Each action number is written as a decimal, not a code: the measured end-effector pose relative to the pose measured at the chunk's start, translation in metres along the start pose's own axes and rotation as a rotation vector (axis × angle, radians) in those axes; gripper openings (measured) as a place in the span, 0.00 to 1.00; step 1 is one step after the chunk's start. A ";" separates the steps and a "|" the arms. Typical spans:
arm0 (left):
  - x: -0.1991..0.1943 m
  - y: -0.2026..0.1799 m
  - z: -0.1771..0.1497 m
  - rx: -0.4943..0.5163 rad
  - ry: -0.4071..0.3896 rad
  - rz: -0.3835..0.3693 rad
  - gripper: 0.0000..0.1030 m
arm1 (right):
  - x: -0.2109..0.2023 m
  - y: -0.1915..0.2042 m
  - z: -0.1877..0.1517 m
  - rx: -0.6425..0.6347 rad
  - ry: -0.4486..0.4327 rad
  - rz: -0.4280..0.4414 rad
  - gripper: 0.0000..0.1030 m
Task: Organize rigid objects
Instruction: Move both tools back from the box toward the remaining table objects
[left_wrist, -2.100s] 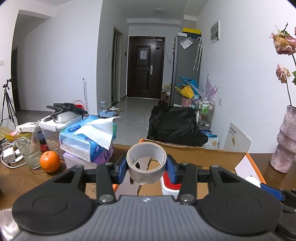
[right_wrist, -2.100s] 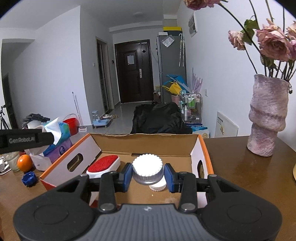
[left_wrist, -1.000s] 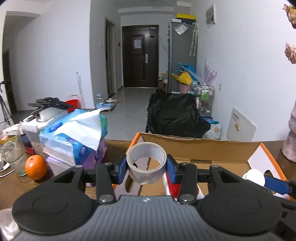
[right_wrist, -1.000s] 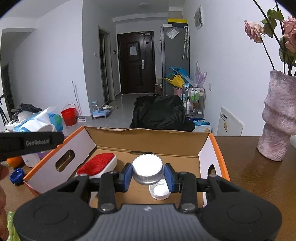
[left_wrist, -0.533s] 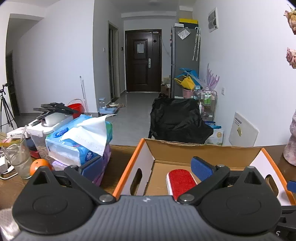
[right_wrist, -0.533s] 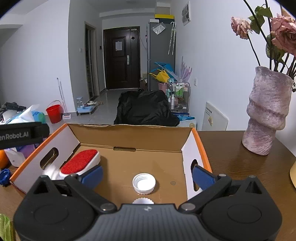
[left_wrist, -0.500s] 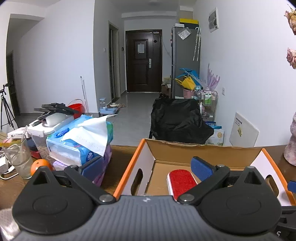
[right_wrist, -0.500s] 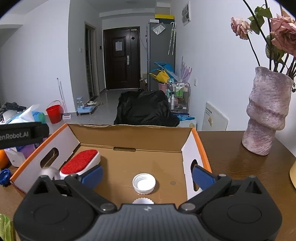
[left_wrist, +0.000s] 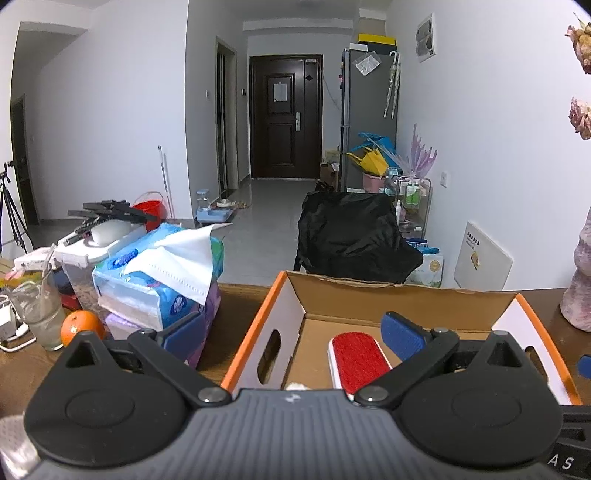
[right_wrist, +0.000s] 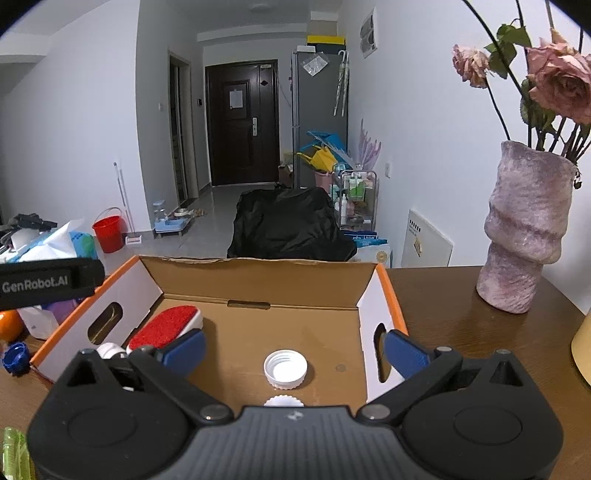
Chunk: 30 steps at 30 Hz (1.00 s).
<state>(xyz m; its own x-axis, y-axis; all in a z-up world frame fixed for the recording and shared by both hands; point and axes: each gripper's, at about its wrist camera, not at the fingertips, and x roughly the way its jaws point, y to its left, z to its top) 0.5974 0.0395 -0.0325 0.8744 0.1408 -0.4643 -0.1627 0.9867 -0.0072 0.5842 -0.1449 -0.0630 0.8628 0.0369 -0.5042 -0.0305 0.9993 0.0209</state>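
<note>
An open cardboard box with orange-edged flaps stands on the wooden table. My left gripper hangs open over its left side, nothing between the blue pads. Below it a red-topped brush lies on the box floor. A pale sliver shows just above the gripper body, most of it hidden. My right gripper is open over the box too. An upturned white cap lies between its fingers, untouched. A ridged white lid peeks out lower down. The brush lies to the left.
Left of the box are stacked tissue packs, an orange and a glass. A blue cap lies on the table there. A pink vase with dried roses stands to the right.
A second ago the left gripper was shut on a grey tape roll and the right on the ridged white lid. Both have opened wide and let go; the lid lies in the box.
</note>
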 end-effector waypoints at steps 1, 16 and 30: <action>-0.002 0.000 -0.001 -0.001 0.004 -0.003 1.00 | -0.002 -0.001 -0.001 0.003 0.002 -0.002 1.00; -0.071 0.009 -0.020 0.018 -0.058 -0.001 1.00 | -0.058 -0.015 -0.020 0.011 -0.033 0.011 1.00; -0.139 0.029 -0.044 0.033 -0.088 -0.001 1.00 | -0.119 -0.022 -0.045 0.011 -0.082 0.035 1.00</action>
<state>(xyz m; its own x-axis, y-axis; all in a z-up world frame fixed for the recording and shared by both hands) 0.4511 0.0447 -0.0076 0.9117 0.1446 -0.3846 -0.1476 0.9888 0.0220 0.4601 -0.1712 -0.0422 0.8997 0.0708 -0.4306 -0.0560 0.9973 0.0469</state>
